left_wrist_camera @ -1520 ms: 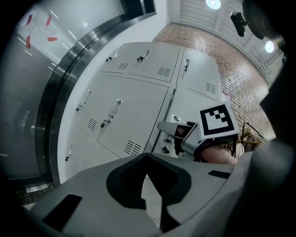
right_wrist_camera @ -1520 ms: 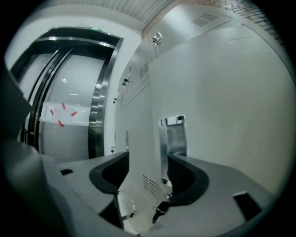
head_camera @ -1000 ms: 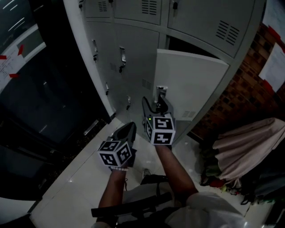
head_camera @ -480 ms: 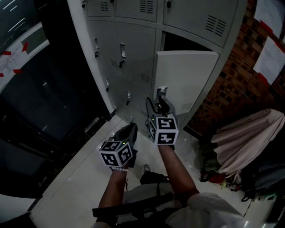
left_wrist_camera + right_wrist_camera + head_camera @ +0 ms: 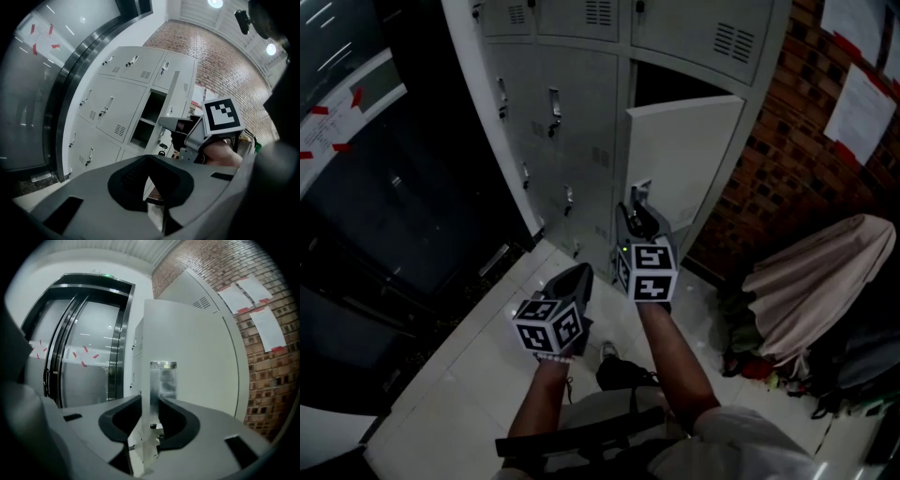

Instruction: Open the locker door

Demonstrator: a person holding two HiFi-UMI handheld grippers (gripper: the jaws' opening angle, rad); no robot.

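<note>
Already the locker door (image 5: 684, 159) stands partly swung out from the locker bank (image 5: 553, 66) in the upper middle of the head view. Its free edge, which carries the handle (image 5: 639, 192), faces the person. The hinged side lies toward the brick wall (image 5: 787, 159) at the right of the frame.

The right gripper (image 5: 639, 220) sits just below centre, right at that handle. In the right gripper view the door's free edge runs upright through the middle of the frame, with one jaw on each side of it. The jaws have just been closing, and their pads now look pressed against the edge and the shiny handle, so I read this as a pinch on the door.

The left gripper (image 5: 579, 274) hangs lower and to the left, apart from the door, its jaws brought together with nothing between them. So the right hand is the nearer one and the one placed to act.

Judging by the hinge side, widening the door would call for drawing that upright edge toward the bottom of the frame and round to the right
</note>
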